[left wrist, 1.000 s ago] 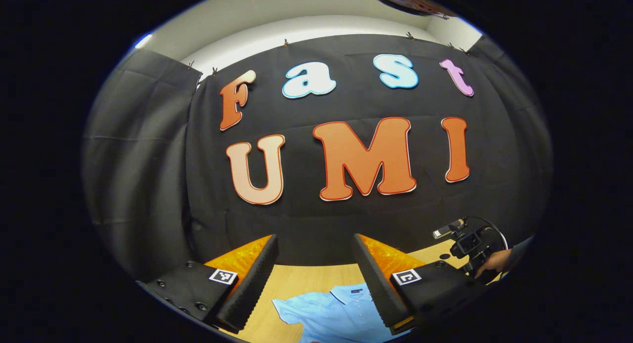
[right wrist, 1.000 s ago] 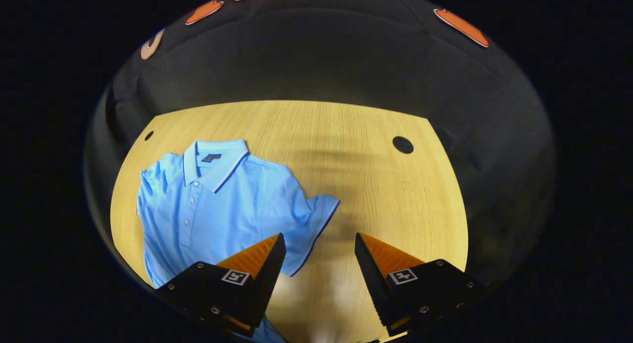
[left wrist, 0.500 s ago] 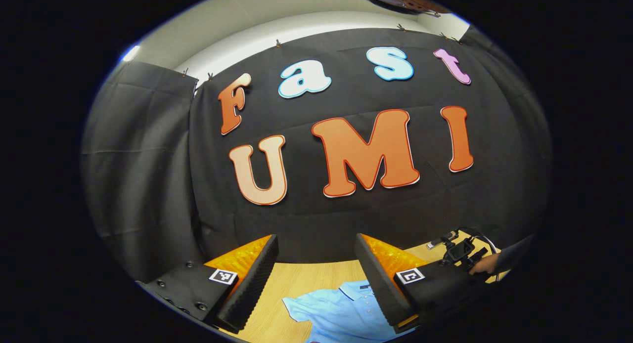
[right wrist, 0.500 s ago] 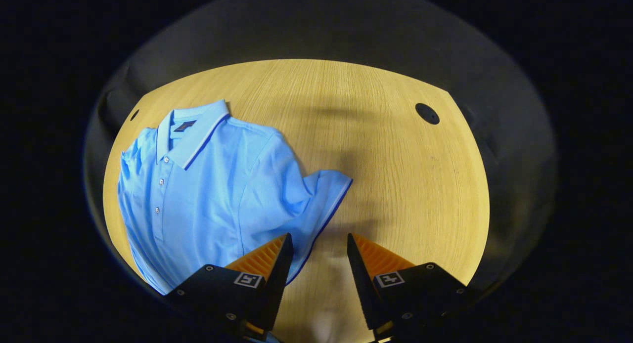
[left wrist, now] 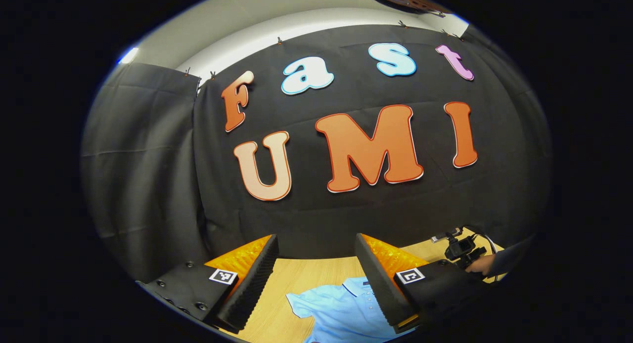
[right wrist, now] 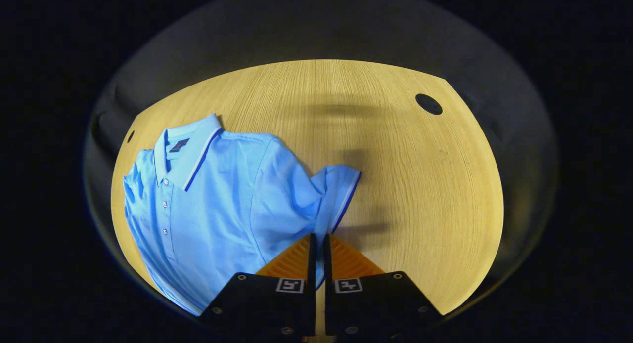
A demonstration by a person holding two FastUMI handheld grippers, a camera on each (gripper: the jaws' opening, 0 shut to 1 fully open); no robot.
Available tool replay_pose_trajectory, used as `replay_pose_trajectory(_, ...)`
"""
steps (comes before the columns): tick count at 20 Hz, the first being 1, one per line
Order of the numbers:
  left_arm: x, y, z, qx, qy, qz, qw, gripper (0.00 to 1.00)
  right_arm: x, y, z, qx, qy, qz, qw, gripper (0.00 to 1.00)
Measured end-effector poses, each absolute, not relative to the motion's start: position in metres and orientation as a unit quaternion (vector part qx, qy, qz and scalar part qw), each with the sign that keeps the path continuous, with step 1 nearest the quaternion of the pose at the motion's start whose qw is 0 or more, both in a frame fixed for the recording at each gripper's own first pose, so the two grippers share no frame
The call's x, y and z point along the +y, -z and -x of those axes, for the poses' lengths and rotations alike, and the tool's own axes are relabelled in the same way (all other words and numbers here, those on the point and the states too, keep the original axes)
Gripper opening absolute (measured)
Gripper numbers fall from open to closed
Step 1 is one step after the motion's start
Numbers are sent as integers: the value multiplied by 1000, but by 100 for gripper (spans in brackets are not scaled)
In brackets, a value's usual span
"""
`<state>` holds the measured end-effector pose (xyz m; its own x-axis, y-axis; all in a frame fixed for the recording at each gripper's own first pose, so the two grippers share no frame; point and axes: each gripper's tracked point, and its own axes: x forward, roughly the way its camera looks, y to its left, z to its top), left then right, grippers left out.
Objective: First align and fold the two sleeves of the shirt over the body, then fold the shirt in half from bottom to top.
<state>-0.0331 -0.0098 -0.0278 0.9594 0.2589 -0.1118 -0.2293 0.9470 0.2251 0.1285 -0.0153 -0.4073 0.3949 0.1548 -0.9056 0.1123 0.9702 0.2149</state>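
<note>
A light blue polo shirt (right wrist: 212, 204) lies face up on the wooden table (right wrist: 420, 185), collar toward the far left. Its right-hand sleeve (right wrist: 339, 187), edged with a dark stripe, is pulled up into a ridge. My right gripper (right wrist: 319, 236) is shut on that sleeve's lower hem, and blue cloth shows in the thin slit between the fingers. My left gripper (left wrist: 316, 239) is open and held up in the air facing the booth wall, with nothing between its fingers. The shirt (left wrist: 341, 308) lies below it. In the left gripper view the right gripper (left wrist: 460, 246) shows at far right, held by a hand (left wrist: 477, 269).
Two round black holes (right wrist: 428, 104) (right wrist: 130, 136) sit near the table's far corners. Black cloth walls close in the table on the far side and both flanks. Bare wood lies to the right of the shirt.
My right gripper moved down onto the sleeve hem and went from open to shut on it, bunching the sleeve. The left gripper only drifted slightly and stays open.
</note>
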Motion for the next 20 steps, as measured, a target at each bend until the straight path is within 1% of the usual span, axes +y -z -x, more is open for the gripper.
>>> replay_pose_trajectory(1,-8,26,34,70,-127,-107,984,100,-12,402,-130,546,-19,-144,825,5)
replay_pose_trajectory(4,-1,28,36,72,-137,-110,982,100,-9,385,-139,516,-32,-169,839,4)
replay_pose_trajectory(9,12,35,36,82,-154,-101,979,100,14,350,-148,484,-75,-174,854,4)
replay_pose_trajectory(13,26,38,34,85,-163,-94,978,100,51,330,-147,472,-117,-173,856,4)
replay_pose_trajectory(16,40,52,27,90,-157,-77,980,100,78,327,-150,466,-128,-162,861,4)
replay_pose_trajectory(18,52,65,16,98,-146,-57,983,100,98,319,-148,461,-147,-165,859,7)
replay_pose_trajectory(19,59,71,10,101,-139,-46,984,100,108,316,-145,460,-155,-166,858,12)
replay_pose_trajectory(20,66,80,6,105,-130,-34,985,100,114,313,-142,459,-159,-162,859,14)
